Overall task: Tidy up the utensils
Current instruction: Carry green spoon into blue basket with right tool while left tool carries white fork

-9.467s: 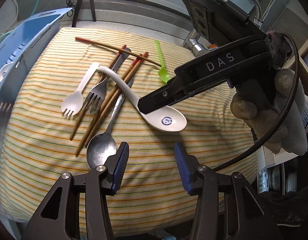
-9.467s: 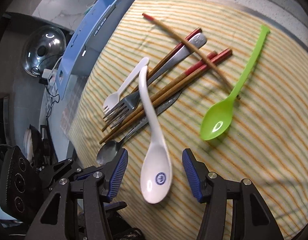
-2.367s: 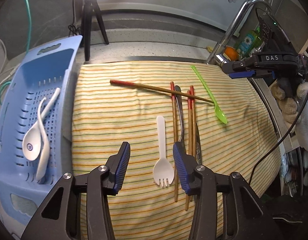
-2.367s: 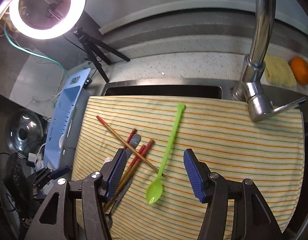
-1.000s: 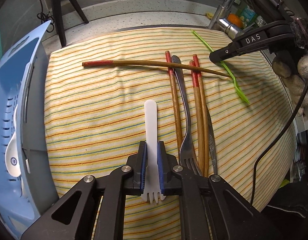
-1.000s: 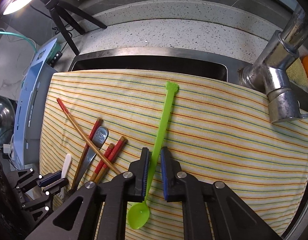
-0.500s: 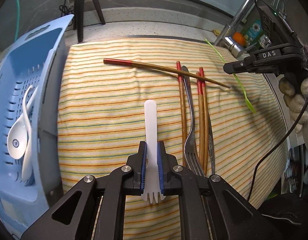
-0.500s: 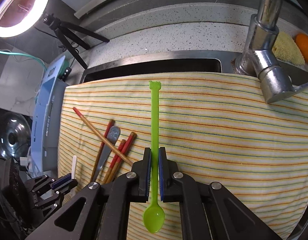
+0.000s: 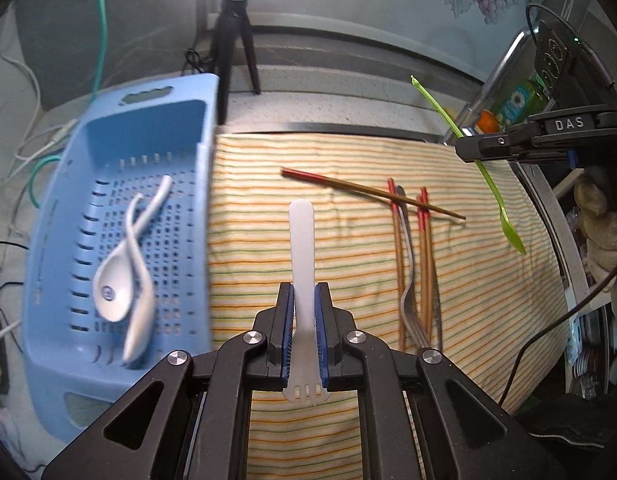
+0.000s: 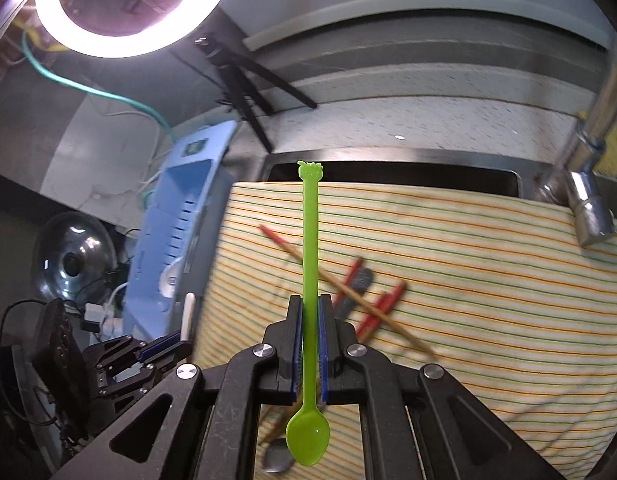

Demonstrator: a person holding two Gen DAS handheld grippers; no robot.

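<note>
Left hand-held gripper (image 9: 304, 336) is closed tight on a white plastic fork (image 9: 302, 248), tines toward the camera and handle pointing to 12 o'clock above the striped cloth (image 9: 348, 248). Right hand-held gripper (image 10: 308, 348) is likewise clamped on the stem of a green plastic spoon (image 10: 309, 240), bowl nearest the lens, handle tip at 12 o'clock; seen from the left wrist, its body carries the white letters "DAS" (image 9: 569, 123). At 9 o'clock of the cloth sits a blue perforated basket (image 9: 68, 280) holding two white ceramic spoons (image 9: 124, 272), one with a small blue round mark in its bowl. On the cloth, toward 2 o'clock of the fork, lie red-tipped chopsticks (image 9: 396, 240) and a metal fork (image 9: 408, 280), with one chopstick crossing them. Cloth covers a steel sink (image 10: 388, 170) set in a speckled counter (image 10: 388, 128); a chrome faucet (image 10: 588, 184) stands at 3 o'clock, a ring light (image 10: 120, 4) on a black tripod (image 9: 232, 32) glows at 11 o'clock.
</note>
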